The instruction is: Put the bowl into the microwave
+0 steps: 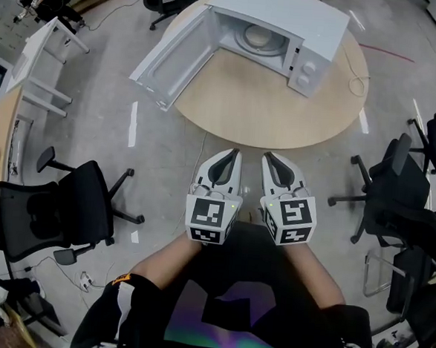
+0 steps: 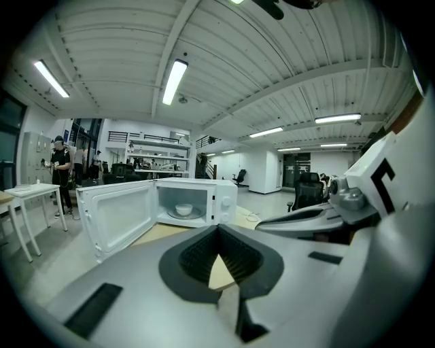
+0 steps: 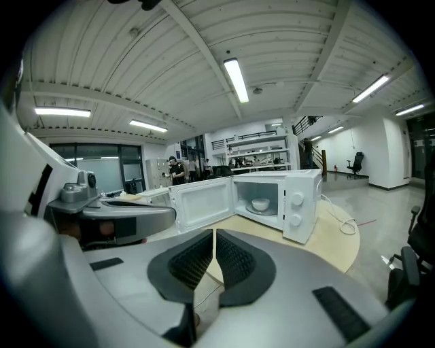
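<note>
The white microwave [image 1: 317, 28] stands on the round wooden table [image 1: 267, 110] with its door [image 1: 170, 58] swung wide open to the left. The white bowl [image 1: 257, 37] sits inside on the turntable, and it shows in the left gripper view [image 2: 183, 209] and the right gripper view [image 3: 260, 204] too. My left gripper [image 1: 235, 154] and right gripper [image 1: 267, 156] hover side by side near my body, short of the table's near edge. Both are shut with nothing between the jaws, as seen on the left gripper [image 2: 217, 230] and the right gripper [image 3: 213, 234].
A black office chair [image 1: 59, 210] stands on the floor at my left, more black chairs [image 1: 402, 197] at my right. A white side table [image 1: 51, 54] is at far left. The microwave's cable [image 1: 356, 84] lies on the table's right edge. A person [image 2: 61, 170] stands far off.
</note>
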{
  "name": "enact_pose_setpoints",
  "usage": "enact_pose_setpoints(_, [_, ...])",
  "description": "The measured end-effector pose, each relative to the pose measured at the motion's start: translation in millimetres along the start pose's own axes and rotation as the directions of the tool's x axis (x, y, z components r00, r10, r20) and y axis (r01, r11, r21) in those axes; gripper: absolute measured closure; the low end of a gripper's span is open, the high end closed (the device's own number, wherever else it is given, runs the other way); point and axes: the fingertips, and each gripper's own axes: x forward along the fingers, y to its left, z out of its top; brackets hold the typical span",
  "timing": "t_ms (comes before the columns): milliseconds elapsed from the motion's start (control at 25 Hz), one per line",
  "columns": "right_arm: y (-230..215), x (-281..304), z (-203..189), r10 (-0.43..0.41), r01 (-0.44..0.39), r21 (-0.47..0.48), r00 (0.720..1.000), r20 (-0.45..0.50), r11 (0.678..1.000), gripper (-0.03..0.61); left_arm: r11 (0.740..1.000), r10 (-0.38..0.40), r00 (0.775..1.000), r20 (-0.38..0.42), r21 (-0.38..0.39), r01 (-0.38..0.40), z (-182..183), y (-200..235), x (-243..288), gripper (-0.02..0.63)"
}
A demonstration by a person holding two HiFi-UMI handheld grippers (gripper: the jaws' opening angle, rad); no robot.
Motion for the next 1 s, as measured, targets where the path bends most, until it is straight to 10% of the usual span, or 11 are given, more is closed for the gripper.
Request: enact_pose_setpoints(1000, [15,-19,-2,-0.035,0.034,0.012,0.999,0.024,0.999,0.551,0.999,0.033,0.999,0.025,0.009,-0.033,-4,24,-36,0.568])
